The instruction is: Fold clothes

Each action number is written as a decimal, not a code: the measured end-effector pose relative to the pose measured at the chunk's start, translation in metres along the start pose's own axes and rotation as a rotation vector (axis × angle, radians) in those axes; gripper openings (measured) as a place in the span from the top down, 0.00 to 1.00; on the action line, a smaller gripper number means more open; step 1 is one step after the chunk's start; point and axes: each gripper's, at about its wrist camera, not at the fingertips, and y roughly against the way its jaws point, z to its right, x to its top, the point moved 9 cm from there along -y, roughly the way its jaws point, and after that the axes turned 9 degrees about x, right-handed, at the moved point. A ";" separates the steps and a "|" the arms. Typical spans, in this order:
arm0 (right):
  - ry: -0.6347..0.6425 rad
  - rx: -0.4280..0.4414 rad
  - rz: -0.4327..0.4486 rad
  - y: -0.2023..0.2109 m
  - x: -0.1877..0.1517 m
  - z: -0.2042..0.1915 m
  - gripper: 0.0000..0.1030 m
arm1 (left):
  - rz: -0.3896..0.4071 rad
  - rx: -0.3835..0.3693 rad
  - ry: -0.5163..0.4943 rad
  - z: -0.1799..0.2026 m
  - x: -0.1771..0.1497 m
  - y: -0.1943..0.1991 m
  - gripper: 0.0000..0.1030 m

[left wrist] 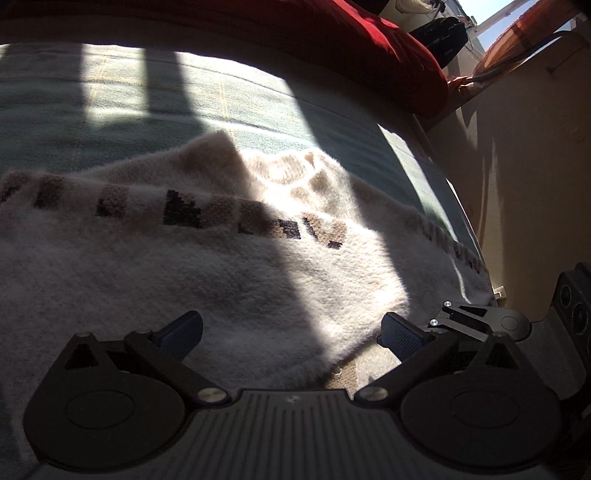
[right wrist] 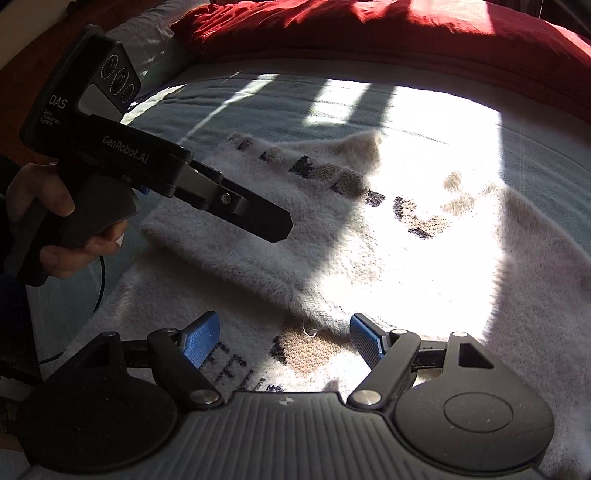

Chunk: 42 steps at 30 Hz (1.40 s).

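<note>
Both of my grippers hang over a fuzzy cream sweater (left wrist: 258, 266) spread on the pale green bedspread (left wrist: 221, 99); my left gripper (left wrist: 291, 332) has its blue-padded fingers (left wrist: 181, 334) spread wide apart with nothing between them, the knit lying beneath them in half shadow; my right gripper (right wrist: 284, 338) is likewise spread open and empty, its blue pads (right wrist: 201, 341) poised above the near part of the sweater, where a tan and dark knitted motif (right wrist: 306, 350) shows between the fingers; from the right wrist view the sweater has a folded portion (right wrist: 229, 251) lying as a thick band across the body, running from the left side toward the middle; a row of dark and brown pattern blocks (left wrist: 184, 210) crosses the chest below the neckline (left wrist: 291, 173); strong sunlight washes out the right half of the garment in the right wrist view, so detail there cannot be made out; in that view my left hand (right wrist: 44, 221) grips the handle of the left gripper at the left edge, its black finger held above the folded band, whether touching it I cannot tell; a red blanket (right wrist: 369, 33) is bunched along the far side of the bed, well apart from the sweater; a beige wall (left wrist: 524, 166) runs beside the bed on the right of the left wrist view.
</note>
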 end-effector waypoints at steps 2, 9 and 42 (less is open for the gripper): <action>0.000 -0.028 0.013 0.006 0.006 0.007 0.21 | -0.001 0.033 0.002 -0.010 -0.006 0.002 0.01; -0.110 -0.022 0.088 -0.001 0.042 0.042 0.21 | -0.029 0.080 -0.181 0.000 -0.040 0.001 0.01; -0.468 0.026 0.155 0.029 0.012 0.111 0.21 | 0.017 0.215 -0.671 0.045 -0.073 0.003 0.01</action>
